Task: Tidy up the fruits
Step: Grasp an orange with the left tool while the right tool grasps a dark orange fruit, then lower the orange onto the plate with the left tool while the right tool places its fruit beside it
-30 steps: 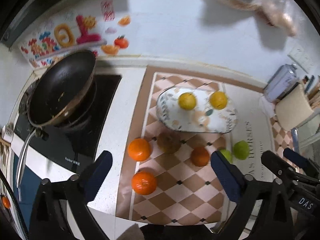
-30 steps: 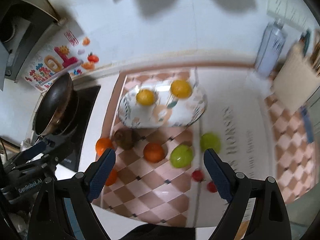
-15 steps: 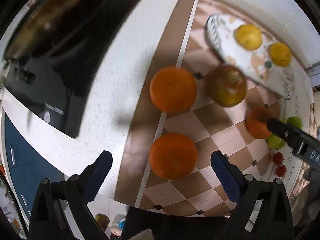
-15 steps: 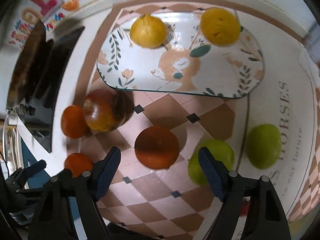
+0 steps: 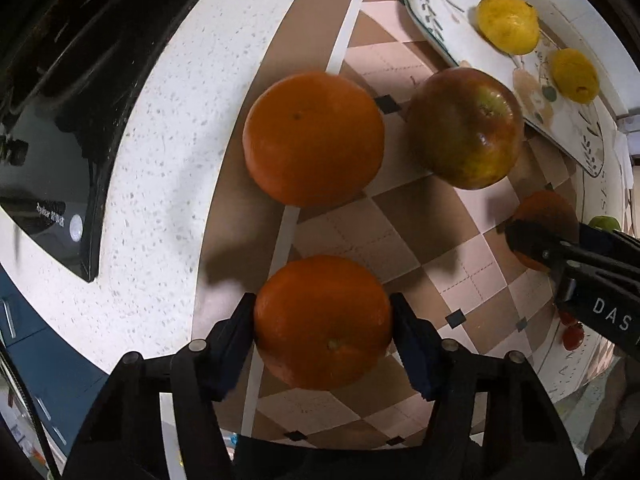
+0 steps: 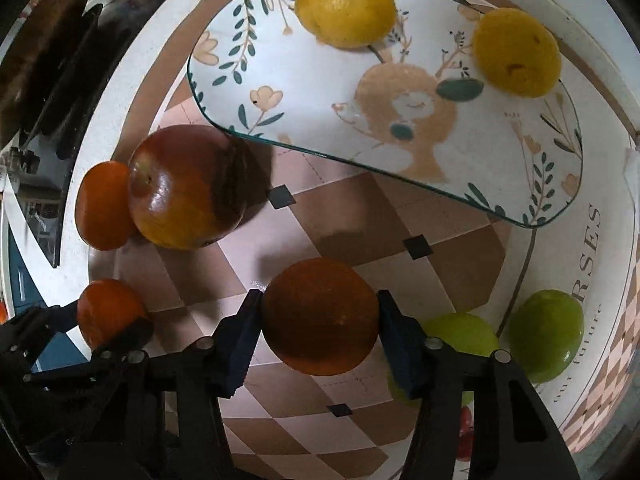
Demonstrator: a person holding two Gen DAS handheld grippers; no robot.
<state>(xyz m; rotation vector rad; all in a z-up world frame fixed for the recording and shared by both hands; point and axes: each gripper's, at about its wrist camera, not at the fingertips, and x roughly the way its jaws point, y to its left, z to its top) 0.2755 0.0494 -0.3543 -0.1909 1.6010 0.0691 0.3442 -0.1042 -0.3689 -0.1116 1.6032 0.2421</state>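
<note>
Two grippers down over the checkered mat [image 5: 404, 216], each with an orange between the pads. Left gripper [image 5: 323, 332]: jaws just been closing, blue pads now against both sides of the near orange [image 5: 322, 322], clamped on it. Orange sitting on the mat's left border strip, next to the speckled white counter [image 5: 160, 152]. Second orange [image 5: 314, 138] just beyond it on the same border, untouched. Red-green apple [image 5: 464, 128] right of that, close but apart, near the edge of the floral plate [image 5: 440, 28].

Right gripper [image 6: 318, 332]: jaws just been closing too, pads pressed on the darker orange [image 6: 320, 316] mid-mat, gripped. Same orange seen from left wrist view at far right, half hidden behind the right gripper's black fingers. Both grippers pointing down at the mat.

Plate at the back of the mat, overhanging the checkered part; two lemons on it, left lemon [image 6: 346, 4] and right lemon [image 6: 516, 52], well apart, both near the far rim. Rest of the plate bare, rabbit print visible.

Green fruit: two, near green fruit [image 6: 460, 336] partly behind the right gripper's right finger, far green fruit [image 6: 546, 336] just beside it on the mat's lettered white margin. Small red fruit [image 5: 573, 336] at the mat's right edge, partly hidden, kind unclear.

Black cooktop [image 5: 52, 152] left of the counter strip, dark pan [image 6: 36, 52] on it, blurred.
</note>
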